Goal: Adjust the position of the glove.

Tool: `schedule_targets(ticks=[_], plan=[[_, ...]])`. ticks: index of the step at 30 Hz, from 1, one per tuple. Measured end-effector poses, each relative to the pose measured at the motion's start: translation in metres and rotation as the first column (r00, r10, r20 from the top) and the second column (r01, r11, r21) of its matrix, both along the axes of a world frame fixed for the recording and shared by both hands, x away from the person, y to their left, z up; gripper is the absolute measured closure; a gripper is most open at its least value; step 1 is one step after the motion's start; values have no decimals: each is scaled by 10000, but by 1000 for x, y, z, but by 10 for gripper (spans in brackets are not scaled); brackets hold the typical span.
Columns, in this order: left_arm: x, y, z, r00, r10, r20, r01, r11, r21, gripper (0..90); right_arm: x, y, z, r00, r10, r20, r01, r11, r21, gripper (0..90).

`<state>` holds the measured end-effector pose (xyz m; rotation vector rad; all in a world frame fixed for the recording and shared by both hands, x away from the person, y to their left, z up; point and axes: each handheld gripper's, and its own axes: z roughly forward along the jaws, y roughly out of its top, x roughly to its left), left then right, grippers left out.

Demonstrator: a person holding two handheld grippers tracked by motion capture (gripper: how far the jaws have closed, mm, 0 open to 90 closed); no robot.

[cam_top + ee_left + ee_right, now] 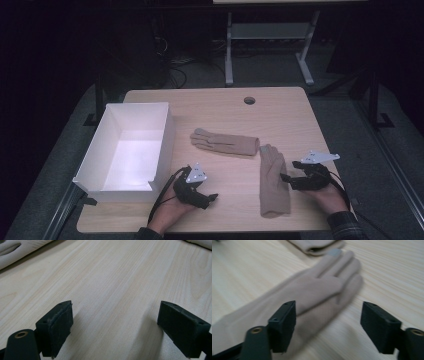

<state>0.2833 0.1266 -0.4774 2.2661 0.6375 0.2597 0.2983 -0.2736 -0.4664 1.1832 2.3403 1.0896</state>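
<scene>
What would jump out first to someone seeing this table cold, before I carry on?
Two beige gloves catch the eye: the near glove lies lengthwise beside the right gripper, whose jaws stand open and apart from it, and the far glove lies crosswise at the table's middle. The white box sits open at the left edge of the table, and the left gripper rests open beside it over bare wood.

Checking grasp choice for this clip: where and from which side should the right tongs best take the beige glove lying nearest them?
Probably at the palm edge of the nearer glove, coming in from its right side, where the right tongs already stand open. The glove lies flat, cuff toward the person, so its thin side edge is easiest to pinch.
</scene>
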Motion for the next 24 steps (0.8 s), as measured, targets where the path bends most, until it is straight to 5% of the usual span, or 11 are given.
schedule_targets(ticks=[13, 21, 24], plan=[[0, 0, 0, 9996, 267, 55, -267, 9995, -147, 153, 9, -21, -16, 9891, -1470, -9, 1469, 9883, -402, 143], [6, -1, 9, 9970, 597, -488, -622, 9968, -512, 398, 10, -22, -16, 9826, -1857, -51, 1852, 9814, -509, 131], [9, -4, 13, 9952, 718, -662, -751, 9959, -498, 561, 10, -22, -16, 9824, -1866, -69, 1860, 9813, -503, 130]])
